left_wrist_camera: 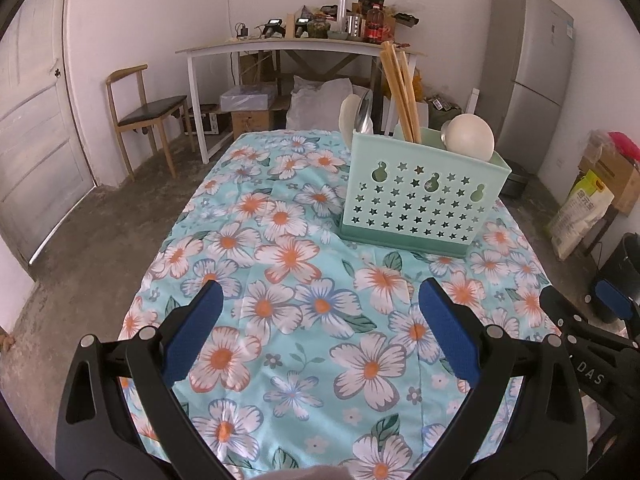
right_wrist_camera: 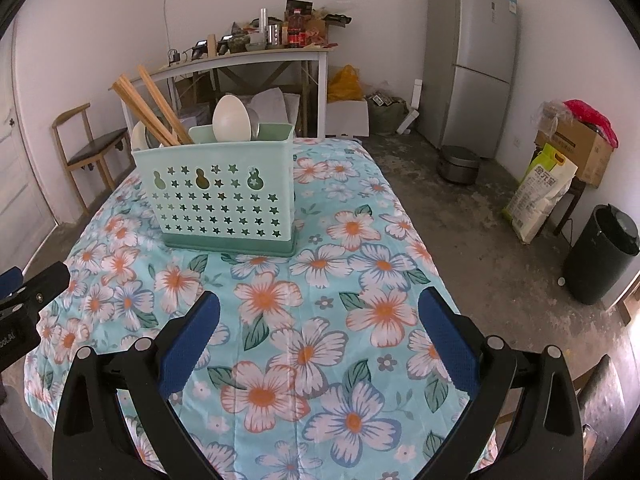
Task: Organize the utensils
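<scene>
A mint green utensil holder [left_wrist_camera: 420, 200] [right_wrist_camera: 224, 196] with star cut-outs stands upright on the floral tablecloth [left_wrist_camera: 304, 320] [right_wrist_camera: 320, 320]. Wooden chopsticks [left_wrist_camera: 400, 88] [right_wrist_camera: 154, 108] lean out of it, beside white spoons [left_wrist_camera: 470, 134] [right_wrist_camera: 231, 118] and a metal spoon [left_wrist_camera: 363, 114]. My left gripper [left_wrist_camera: 318, 300] hovers open over the cloth, well short of the holder, nothing between its blue pads. My right gripper [right_wrist_camera: 320, 312] is open and empty too, with the holder ahead to its left. The right gripper's finger [left_wrist_camera: 612, 300] shows at the edge of the left wrist view.
Behind the table stand a wooden chair [left_wrist_camera: 148, 116], a white side table [left_wrist_camera: 288, 46] loaded with bottles and clutter, and a grey fridge [right_wrist_camera: 472, 56]. On the floor at the right are a rice sack [right_wrist_camera: 540, 196], a cardboard box [right_wrist_camera: 576, 148] and a black bin [right_wrist_camera: 604, 256].
</scene>
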Demonstrator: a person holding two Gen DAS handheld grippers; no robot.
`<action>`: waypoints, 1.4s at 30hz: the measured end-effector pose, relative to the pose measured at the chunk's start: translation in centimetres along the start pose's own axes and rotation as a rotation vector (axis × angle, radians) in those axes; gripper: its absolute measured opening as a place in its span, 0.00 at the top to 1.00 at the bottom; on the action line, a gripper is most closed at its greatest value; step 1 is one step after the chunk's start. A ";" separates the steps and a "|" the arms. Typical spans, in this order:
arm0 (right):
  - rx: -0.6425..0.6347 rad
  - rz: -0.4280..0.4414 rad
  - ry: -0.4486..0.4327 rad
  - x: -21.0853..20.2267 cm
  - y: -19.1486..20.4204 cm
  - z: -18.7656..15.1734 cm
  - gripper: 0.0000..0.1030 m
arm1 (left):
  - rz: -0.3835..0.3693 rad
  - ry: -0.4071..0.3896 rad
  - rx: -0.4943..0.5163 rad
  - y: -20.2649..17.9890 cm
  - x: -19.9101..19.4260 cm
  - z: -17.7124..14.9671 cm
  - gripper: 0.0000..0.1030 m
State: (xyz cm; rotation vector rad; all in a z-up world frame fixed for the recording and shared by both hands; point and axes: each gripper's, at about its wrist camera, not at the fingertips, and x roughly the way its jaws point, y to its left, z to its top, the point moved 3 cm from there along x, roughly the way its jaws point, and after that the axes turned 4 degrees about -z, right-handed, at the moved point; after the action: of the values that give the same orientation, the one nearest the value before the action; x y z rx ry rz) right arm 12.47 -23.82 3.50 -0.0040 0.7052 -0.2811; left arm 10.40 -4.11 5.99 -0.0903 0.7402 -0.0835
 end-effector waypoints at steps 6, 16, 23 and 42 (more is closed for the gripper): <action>-0.001 -0.003 -0.003 0.1 0.0 0.1 0.06 | 0.005 -0.002 -0.003 0.1 -0.1 0.0 0.08; 0.015 -0.031 -0.021 0.2 -0.6 0.8 0.06 | 0.063 0.002 -0.005 1.0 0.3 0.2 0.08; 0.019 -0.035 -0.024 0.2 -0.8 0.9 0.06 | 0.083 -0.001 -0.010 1.3 0.2 0.2 0.08; 0.010 -0.021 -0.028 0.0 -0.2 0.8 0.06 | 0.087 0.001 -0.016 1.6 0.1 0.1 0.08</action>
State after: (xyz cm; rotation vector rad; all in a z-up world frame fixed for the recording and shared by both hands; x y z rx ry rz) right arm 12.91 -24.10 4.19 -0.0060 0.6761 -0.3046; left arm 10.61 -2.57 5.81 -0.0730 0.7448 0.0053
